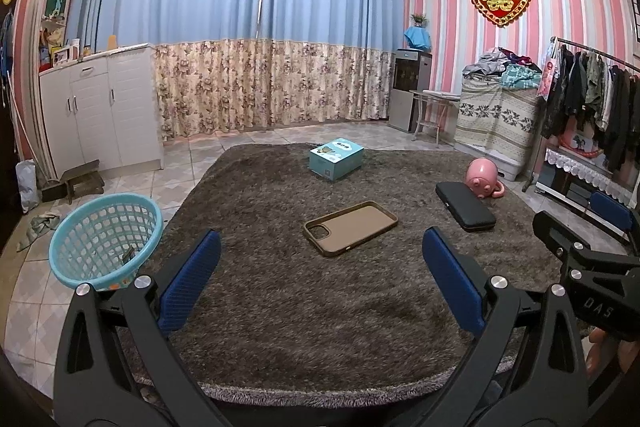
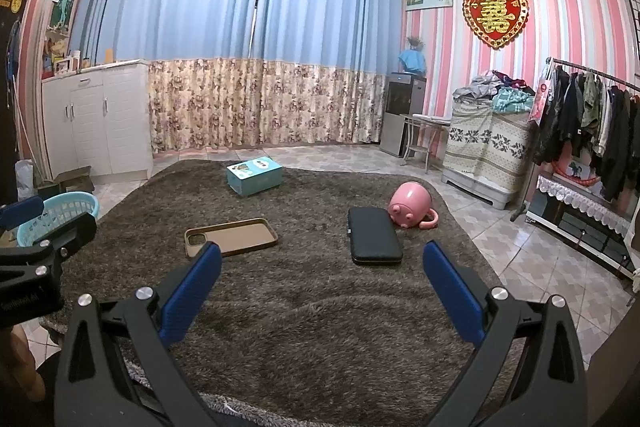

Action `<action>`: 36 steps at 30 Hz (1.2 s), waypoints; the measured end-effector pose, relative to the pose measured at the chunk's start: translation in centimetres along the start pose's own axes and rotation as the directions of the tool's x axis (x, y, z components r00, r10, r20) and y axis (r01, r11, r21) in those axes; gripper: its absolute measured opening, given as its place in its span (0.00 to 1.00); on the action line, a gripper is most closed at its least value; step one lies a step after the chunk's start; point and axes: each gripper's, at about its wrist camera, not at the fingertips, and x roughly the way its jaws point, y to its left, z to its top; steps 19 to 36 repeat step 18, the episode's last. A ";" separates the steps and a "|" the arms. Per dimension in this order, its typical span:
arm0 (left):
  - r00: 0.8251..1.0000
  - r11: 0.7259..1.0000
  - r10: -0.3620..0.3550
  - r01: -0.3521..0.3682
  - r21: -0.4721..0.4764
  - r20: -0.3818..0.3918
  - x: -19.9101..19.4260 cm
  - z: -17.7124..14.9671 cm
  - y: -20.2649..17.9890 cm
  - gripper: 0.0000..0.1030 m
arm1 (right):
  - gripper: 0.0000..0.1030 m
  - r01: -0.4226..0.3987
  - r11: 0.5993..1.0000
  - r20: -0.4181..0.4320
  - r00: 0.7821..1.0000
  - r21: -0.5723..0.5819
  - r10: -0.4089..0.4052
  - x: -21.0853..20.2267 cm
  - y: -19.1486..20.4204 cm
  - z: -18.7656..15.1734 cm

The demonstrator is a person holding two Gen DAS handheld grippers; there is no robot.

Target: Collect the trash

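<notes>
- Nearest, both grippers hover low over the near edge of the shaggy grey-brown rug [image 1: 300, 307], jaws spread wide and holding nothing: the left gripper [image 1: 320, 279] in its own view, the right gripper [image 2: 322, 283] in its.
- Just beyond, the flat brown phone case [image 1: 350, 227] lies open side up, straight ahead of the left gripper and between its fingers' lines; its long axis runs diagonally, camera-hole end nearer and to the left.
- From the right gripper that case sits ahead and to the left, while the black rectangular zip case [image 2: 374, 235] lies almost dead ahead, its long axis pointing away.
- Judging by this, the left gripper is nearer the phone case, the right nearer the black case.
- To the left, off the rug on the tiled floor [image 1: 132, 183], stands the light-blue plastic mesh basket [image 1: 106, 239], close beside the left gripper, something small inside.
- Farther back, the pink pig-shaped cup [image 2: 412, 211] lies tipped just behind the black case.
- Farthest, the teal cardboard box [image 1: 336, 157] rests near the rug's far edge.
</notes>
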 end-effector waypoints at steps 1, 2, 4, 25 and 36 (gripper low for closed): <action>1.000 1.000 0.000 0.000 0.000 0.001 -0.1 0.0 0.0 0.95 | 0.96 -0.001 1.000 0.000 1.000 0.000 0.001 0.0 0.0 0.0; 1.000 1.000 0.001 -0.001 0.000 0.003 -0.1 0.0 0.0 0.95 | 0.96 -0.002 1.000 -0.001 1.000 0.000 0.002 0.0 0.0 0.0; 1.000 1.000 0.000 0.000 -0.001 0.003 0.0 0.0 0.0 0.95 | 0.96 -0.001 1.000 0.001 1.000 -0.001 0.001 0.0 0.0 0.0; 1.000 1.000 0.015 -0.015 -0.010 -0.005 -0.2 0.2 -0.1 0.95 | 0.96 -0.003 1.000 -0.003 1.000 0.006 0.003 0.0 -0.1 0.0; 1.000 1.000 0.015 -0.015 -0.010 -0.005 -0.2 0.2 -0.1 0.95 | 0.96 -0.003 1.000 -0.003 1.000 0.006 0.003 0.0 -0.1 0.0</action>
